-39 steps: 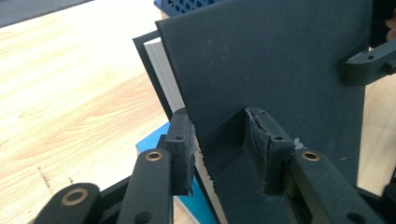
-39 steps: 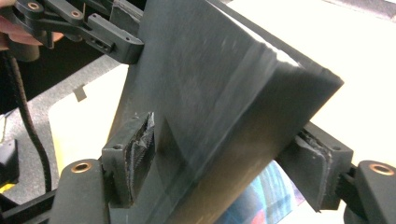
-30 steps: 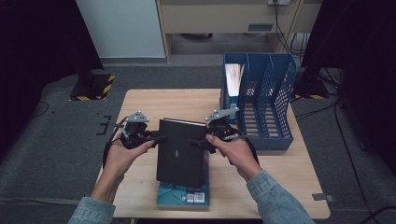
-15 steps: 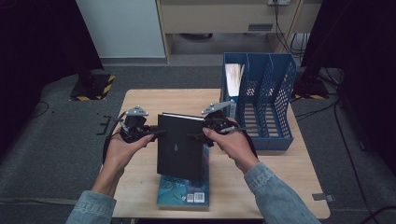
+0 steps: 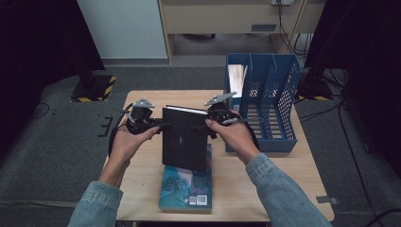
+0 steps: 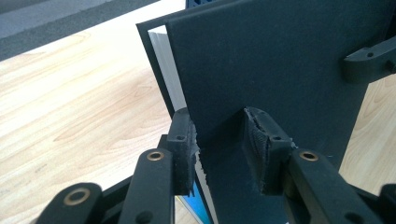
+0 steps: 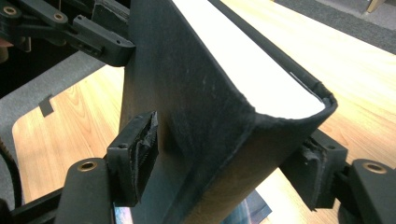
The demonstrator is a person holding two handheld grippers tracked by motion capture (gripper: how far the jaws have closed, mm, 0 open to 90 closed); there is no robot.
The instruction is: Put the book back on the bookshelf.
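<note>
You have the black book [image 5: 184, 139] off the table [image 5: 142, 184], upright and a little tilted, held between both grippers above the teal book [image 5: 187, 189] that lies flat at the near edge. The black book hangs just left of the blue file rack [image 5: 265, 104], whose slots stand open toward you; one slot at the rack's far left already holds some white papers [image 5: 235, 78]. Judgement: you hold it standing on edge so it can slide into a rack slot spine-up or spine-out, and you use two grips because one would let it swing.

Left gripper [image 6: 219, 140]: jaws partly closed, pinching the book's open edge. In the left gripper view one pad [image 6: 184, 140] sits on the back cover by the page block, the other pad [image 6: 259, 140] presses the front cover.

Right gripper [image 7: 229, 158]: jaws partly closed around the spine side. In the right gripper view one pad [image 7: 142, 144] bears on the cover, the other [image 7: 313, 168] on the far cover beneath the curved spine. Both grips look firm; covers bow slightly at the pads.
</note>
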